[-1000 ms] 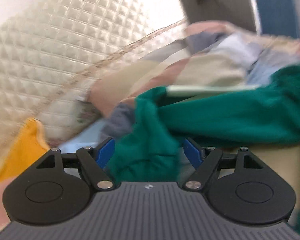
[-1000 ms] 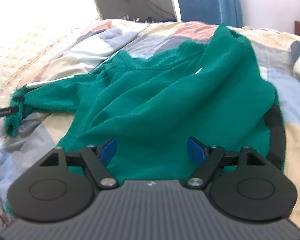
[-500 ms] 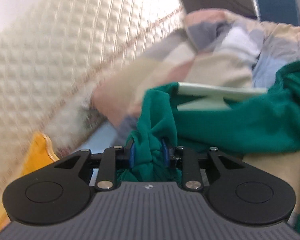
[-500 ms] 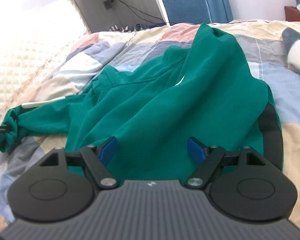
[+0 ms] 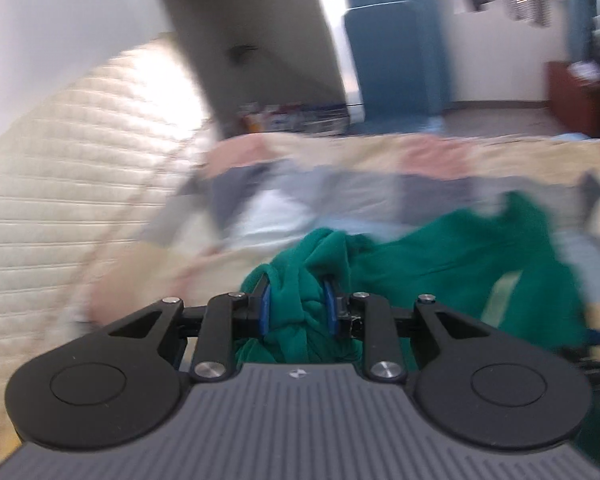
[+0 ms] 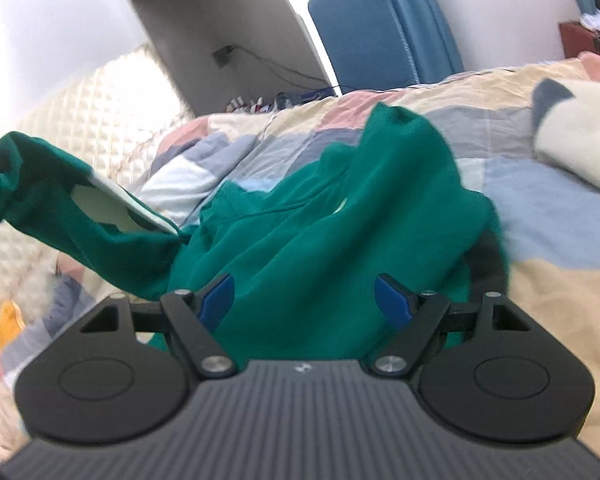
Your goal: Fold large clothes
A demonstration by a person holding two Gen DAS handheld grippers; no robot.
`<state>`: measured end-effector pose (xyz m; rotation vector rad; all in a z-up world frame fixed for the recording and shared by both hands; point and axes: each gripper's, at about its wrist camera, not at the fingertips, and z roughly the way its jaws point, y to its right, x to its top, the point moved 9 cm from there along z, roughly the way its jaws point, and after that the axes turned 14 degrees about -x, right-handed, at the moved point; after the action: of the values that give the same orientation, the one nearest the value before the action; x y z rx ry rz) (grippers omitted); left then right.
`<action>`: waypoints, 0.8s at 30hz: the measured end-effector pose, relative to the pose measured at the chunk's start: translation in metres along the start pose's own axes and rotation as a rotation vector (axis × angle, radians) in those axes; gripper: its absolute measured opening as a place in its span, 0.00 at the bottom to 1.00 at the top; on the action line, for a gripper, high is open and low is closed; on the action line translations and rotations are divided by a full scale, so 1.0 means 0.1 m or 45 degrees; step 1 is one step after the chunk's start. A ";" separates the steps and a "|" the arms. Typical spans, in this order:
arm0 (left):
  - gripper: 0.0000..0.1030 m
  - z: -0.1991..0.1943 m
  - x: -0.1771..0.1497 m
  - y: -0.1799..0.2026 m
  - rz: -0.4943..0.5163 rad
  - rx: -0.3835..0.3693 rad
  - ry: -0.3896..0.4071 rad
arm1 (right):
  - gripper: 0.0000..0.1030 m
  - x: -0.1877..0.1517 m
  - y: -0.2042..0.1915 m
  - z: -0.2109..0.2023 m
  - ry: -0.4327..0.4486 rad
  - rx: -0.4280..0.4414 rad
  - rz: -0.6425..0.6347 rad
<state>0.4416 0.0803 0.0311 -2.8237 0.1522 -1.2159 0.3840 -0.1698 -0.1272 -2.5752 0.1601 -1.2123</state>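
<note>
Clamping the bunched cuff end of a sleeve (image 6: pixel 72 204), the left gripper (image 5: pixel 296 304) stood narrowed onto a thick wad of green fleece, the blue pads (image 5: pixel 265 308) pressed against it on both sides; the right gripper (image 6: pixel 300 300) stood wide apart with nothing between its jaws, poised just above the body of the green sweatshirt (image 6: pixel 320 240). The garment lay crumpled on the patchwork quilt (image 6: pixel 540 240) of a bed, one sleeve raised clear of the bedding toward the left, the rest in loose folds. The fabric appeared soft, limp and fairly thick; it should drape and sag under its own weight rather than hold a crease, and it seemed unlikely to slip from a firm pinch. Suitable holds were judged to be the cuffs, the shoulder seams and the dark hem band (image 6: pixel 488 264); a single-layer pinch would be preferable to a wad.
</note>
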 end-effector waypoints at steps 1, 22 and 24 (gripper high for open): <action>0.29 0.03 0.01 0.20 -0.009 -0.055 -0.002 | 0.77 0.02 0.06 -0.03 0.003 -0.005 0.029; 0.75 1.26 -1.10 2.14 -0.130 -0.613 -0.136 | 0.78 0.20 0.93 -0.14 0.064 -0.115 0.310; 0.77 1.20 -1.18 2.08 -0.156 -0.661 -0.127 | 0.78 0.21 0.87 -0.12 0.067 -0.113 0.278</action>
<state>0.4346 -0.1105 -0.1565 -3.3751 0.3385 -1.1981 0.3900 -0.2596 -0.1314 -2.5202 0.5032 -1.2160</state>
